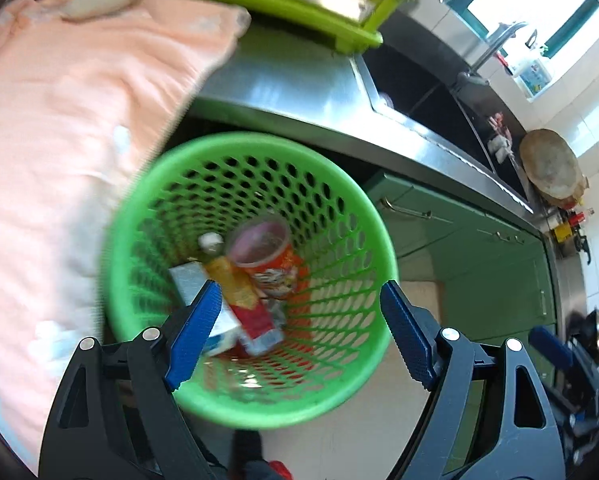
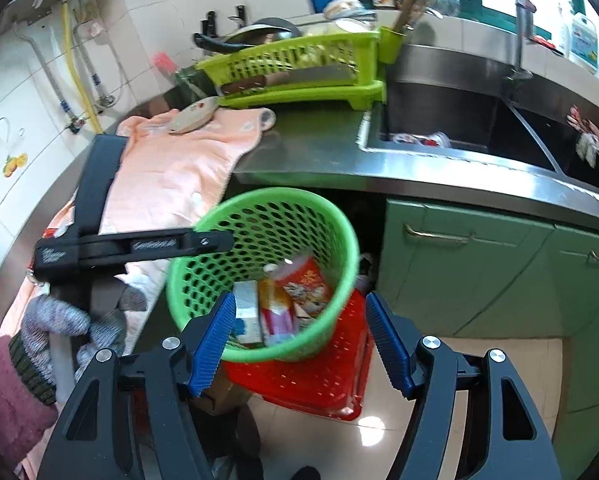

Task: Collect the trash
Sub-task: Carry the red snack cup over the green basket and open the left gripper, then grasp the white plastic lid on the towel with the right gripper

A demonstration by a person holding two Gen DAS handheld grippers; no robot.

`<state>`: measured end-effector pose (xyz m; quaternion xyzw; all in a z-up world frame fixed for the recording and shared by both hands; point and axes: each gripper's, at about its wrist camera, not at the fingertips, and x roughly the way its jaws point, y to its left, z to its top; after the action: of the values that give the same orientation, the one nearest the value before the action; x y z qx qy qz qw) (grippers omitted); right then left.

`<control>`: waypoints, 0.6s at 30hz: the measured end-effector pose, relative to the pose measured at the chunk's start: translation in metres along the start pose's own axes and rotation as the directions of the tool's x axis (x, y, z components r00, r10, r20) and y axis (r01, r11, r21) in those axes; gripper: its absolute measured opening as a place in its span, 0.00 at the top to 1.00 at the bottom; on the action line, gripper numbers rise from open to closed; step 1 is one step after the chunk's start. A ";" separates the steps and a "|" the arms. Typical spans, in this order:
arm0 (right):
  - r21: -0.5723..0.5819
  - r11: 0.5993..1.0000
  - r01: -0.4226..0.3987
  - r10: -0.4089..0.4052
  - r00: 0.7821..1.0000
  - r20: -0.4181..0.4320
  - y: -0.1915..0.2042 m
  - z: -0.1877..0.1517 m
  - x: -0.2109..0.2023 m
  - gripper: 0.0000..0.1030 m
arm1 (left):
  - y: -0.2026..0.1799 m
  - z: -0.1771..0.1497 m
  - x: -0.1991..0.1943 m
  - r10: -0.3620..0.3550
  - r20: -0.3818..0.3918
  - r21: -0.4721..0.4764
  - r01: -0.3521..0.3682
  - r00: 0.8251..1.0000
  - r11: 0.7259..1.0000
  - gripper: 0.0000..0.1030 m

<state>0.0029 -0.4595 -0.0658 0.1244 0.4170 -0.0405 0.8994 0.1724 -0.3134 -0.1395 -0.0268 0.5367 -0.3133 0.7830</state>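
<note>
A green perforated waste basket [image 1: 331, 384] stands below the steel counter; it also shows in the right wrist view [image 2: 203, 280]. Inside lie a red instant-noodle cup [image 1: 267, 256], a yellow and red carton [image 1: 247, 304] with a white cap, and a white and blue box [image 1: 191, 280]. The same trash shows in the right wrist view: cup [image 2: 307, 284], carton [image 2: 275, 312], box [image 2: 245, 312]. My left gripper [image 1: 299, 332] is open and empty just above the basket's mouth. My right gripper [image 2: 301, 344] is open and empty, over the basket's near rim. The left gripper's body [image 2: 99, 216] shows from the side.
A peach towel [image 1: 59, 120] drapes over the counter's left end, with a small dish [image 2: 195, 114] on it. A lime dish rack [image 2: 299, 76] stands behind. The steel sink [image 2: 459, 120] holds some wrappers. A red crate [image 2: 319, 376] sits under the basket. Green cabinet doors [image 2: 479, 272] are to the right.
</note>
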 end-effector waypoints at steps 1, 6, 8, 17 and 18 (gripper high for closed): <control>-0.009 1.000 -0.006 0.006 1.000 0.002 0.005 0.002 0.001 0.37 | 0.006 -0.002 -0.012 0.012 0.018 0.004 -0.012 1.000 1.000 0.22; -0.064 0.996 -0.066 0.067 0.998 0.005 0.047 0.010 0.007 0.37 | 0.040 -0.016 -0.070 0.085 0.099 0.006 -0.086 0.991 0.996 0.22; -0.086 0.992 -0.089 0.089 0.996 0.000 0.063 0.012 0.012 0.35 | 0.055 -0.025 -0.092 0.125 0.127 0.000 -0.126 0.984 0.992 0.22; -0.191 0.961 -0.197 0.192 0.980 -0.048 0.152 0.021 0.044 0.28 | 0.144 -0.064 -0.182 0.289 0.210 -0.096 -0.275 0.934 0.957 0.22; -0.205 0.957 -0.207 0.200 0.978 -0.057 0.163 0.021 0.049 0.28 | 0.154 -0.069 -0.189 0.302 0.214 -0.110 -0.285 0.929 0.952 0.22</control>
<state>0.0792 -0.3059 -0.0589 0.0716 0.4197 0.0986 0.8994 0.1416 -0.0717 -0.0712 -0.0122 0.4529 -0.1666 0.8757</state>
